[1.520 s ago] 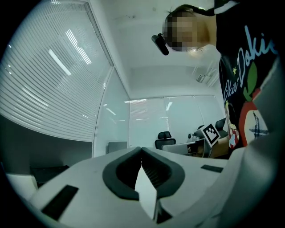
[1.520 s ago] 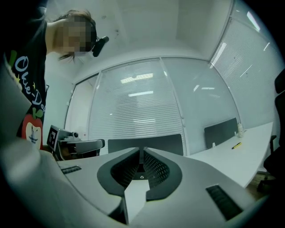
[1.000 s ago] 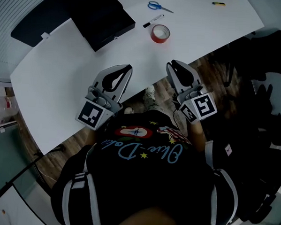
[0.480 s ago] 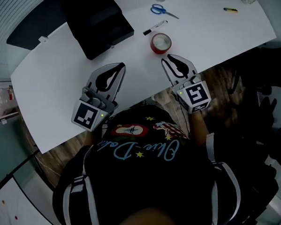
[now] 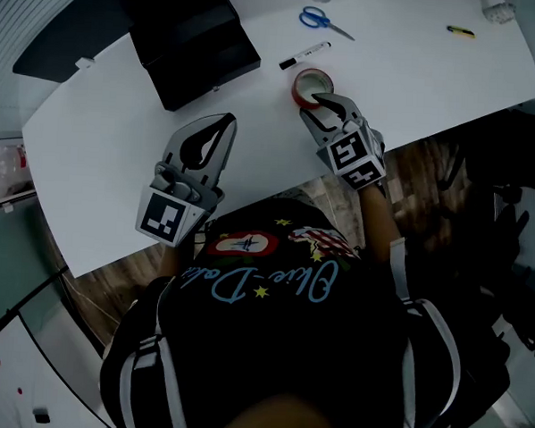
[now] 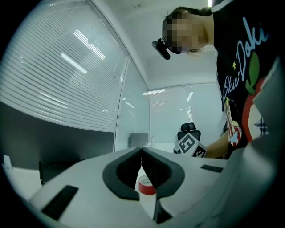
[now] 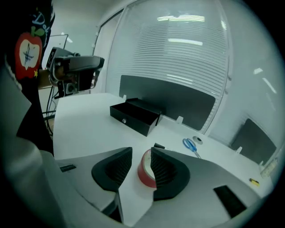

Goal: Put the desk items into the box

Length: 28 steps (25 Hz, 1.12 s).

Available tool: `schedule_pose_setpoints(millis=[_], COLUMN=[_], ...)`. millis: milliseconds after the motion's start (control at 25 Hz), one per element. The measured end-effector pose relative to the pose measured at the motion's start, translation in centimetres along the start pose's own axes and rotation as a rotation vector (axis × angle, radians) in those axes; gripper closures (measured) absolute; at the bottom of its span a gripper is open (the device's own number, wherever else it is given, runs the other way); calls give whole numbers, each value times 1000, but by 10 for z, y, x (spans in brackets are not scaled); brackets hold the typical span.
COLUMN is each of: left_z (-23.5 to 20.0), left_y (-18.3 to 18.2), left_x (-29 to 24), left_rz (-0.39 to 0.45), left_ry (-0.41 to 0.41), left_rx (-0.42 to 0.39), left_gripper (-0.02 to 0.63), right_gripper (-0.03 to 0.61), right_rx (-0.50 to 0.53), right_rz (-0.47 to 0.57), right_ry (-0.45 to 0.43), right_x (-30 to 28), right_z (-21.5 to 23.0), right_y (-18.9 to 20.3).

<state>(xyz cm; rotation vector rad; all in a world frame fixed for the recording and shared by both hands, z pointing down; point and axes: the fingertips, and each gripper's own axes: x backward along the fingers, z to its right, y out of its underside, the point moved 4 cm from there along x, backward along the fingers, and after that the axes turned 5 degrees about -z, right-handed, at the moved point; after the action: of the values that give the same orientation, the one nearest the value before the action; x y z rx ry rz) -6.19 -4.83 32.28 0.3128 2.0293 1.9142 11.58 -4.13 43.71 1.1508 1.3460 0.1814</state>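
Right gripper (image 5: 311, 104): jaws had just been opening, stood apart, gripped nothing | tape roll (image 5: 298, 86): lay flat just beyond its tips | left gripper (image 5: 226, 121): closed, empty, farther away

Right gripper (image 5: 311, 104) now forward at the red tape roll (image 5: 298, 85), jaws newly wider apart.

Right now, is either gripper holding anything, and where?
Nothing held. Right gripper jaws have just been opening, tape roll between them, ungripped. Left gripper shut, empty.

Shirt (image 6: 249, 44) print, script reading "Doki"
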Motion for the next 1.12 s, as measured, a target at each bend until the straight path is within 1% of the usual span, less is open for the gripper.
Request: schedule_pose_setpoints(millis=[160, 400, 600, 840, 1000, 1080, 1120], left_z=[-5, -8, -11, -6, -4, -3, -3], left_y=[2, 4, 5, 6, 12, 11, 10], left_x=[3, 10, 18, 25, 28, 28, 29], left_rz=[-7, -27, -31, -31, -57, -52, -44], left_ry=[-42, -107, -156, -176, -160, -147, -143], left_rx=[3, 7, 18, 18, 22, 24, 25], left_gripper=[617, 615, 614, 615, 614, 615, 614], right_gripper=[443, 442, 442, 445, 454, 477, 477], right_rx=[130, 227, 284, 328, 339, 339, 334], right_rz=[-118, -217, -281, -323, -334, -346, -351], right_ry=[-35, -88, -120, -127, -136, -136, -134], right_x=[-23, -46, -59, -68, -68, -69, -69], right_z=[1, -1, 0, 0, -1, -1, -1], right_y=[11, 22, 32, 38, 37, 37, 37])
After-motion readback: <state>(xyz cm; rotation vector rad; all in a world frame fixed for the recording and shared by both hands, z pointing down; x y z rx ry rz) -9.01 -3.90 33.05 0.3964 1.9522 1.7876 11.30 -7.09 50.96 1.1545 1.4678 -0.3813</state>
